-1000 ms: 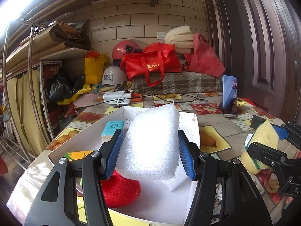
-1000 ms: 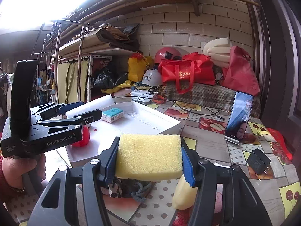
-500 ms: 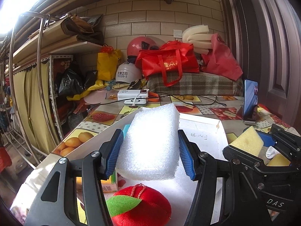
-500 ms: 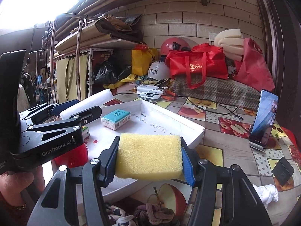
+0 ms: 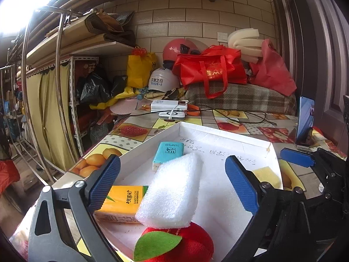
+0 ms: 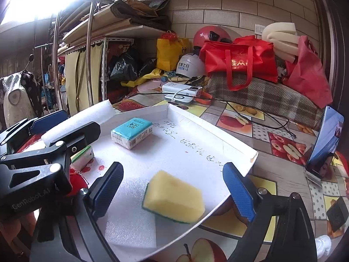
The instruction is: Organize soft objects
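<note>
Both grippers, left and right, have just opened wide, holding nothing, with the white foam block and yellow sponge loose in the white tray near a teal tissue pack.

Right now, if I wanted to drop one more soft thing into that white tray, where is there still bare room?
The clearest bare patch of the white tray is its handwritten middle, between the teal tissue pack and the yellow sponge. The near left corner is crowded: the white foam block leans on the red plush apple, beside the yellow tissue pack.
</note>
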A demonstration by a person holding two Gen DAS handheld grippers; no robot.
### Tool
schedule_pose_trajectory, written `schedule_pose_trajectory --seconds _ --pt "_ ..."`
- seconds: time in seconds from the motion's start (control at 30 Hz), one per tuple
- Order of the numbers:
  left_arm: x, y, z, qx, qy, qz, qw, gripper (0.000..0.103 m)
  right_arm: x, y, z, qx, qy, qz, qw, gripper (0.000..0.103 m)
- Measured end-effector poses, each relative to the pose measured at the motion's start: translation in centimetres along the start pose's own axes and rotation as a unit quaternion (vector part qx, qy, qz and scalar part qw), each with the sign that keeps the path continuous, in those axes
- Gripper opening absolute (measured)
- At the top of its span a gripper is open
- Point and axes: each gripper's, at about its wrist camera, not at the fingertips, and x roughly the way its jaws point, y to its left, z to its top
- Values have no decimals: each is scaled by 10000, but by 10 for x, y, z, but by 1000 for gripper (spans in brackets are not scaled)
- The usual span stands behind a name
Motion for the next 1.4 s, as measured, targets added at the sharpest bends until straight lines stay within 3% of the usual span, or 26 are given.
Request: schedule_pose_trajectory --seconds 0.3,0.53,0.77,0.87,0.97,1.07,1.13,1.23,1.3,1.4 --pt "-2 7 0 -120 -78 47 9999 103 -3 -4 2 28 -162 -143 9998 96" --pt "-2 14 0 -254 -104 30 9996 103 -18 -1 0 10 -524 -407 9978 96" --pt "-5 14 0 -260 -160 -41 9995 103 -49 -6 -19 280 -449 -107 9985 96" --pt "-12 10 -2 -166 -253 -210 9993 103 -75 -8 -31 270 -519 13 9983 96" --pt "-25 1 -6 -48 -164 -717 9973 103 -114 -25 -42 372 -781 -14 9963 96" --pt "-53 -17 -7 279 -150 -1387 9898 103 -153 -61 -55 592 -959 -273 9933 96" --pt "-76 -35 -10 719 -141 -1870 9796 103 -171 -88 -65 671 -888 -459 9927 96" --pt "-97 -69 -27 1434 323 -2643 9532 103 -176 -118 -82 683 -194 -359 9968 96" --pt "-100 -93 -39 1947 798 -2844 9353 103 -171 -127 -94 716 355 -94 9968 96" --pt "-107 -107 -41 2127 899 -2937 9276 103 -166 -129 -105 733 768 91 9943 96"
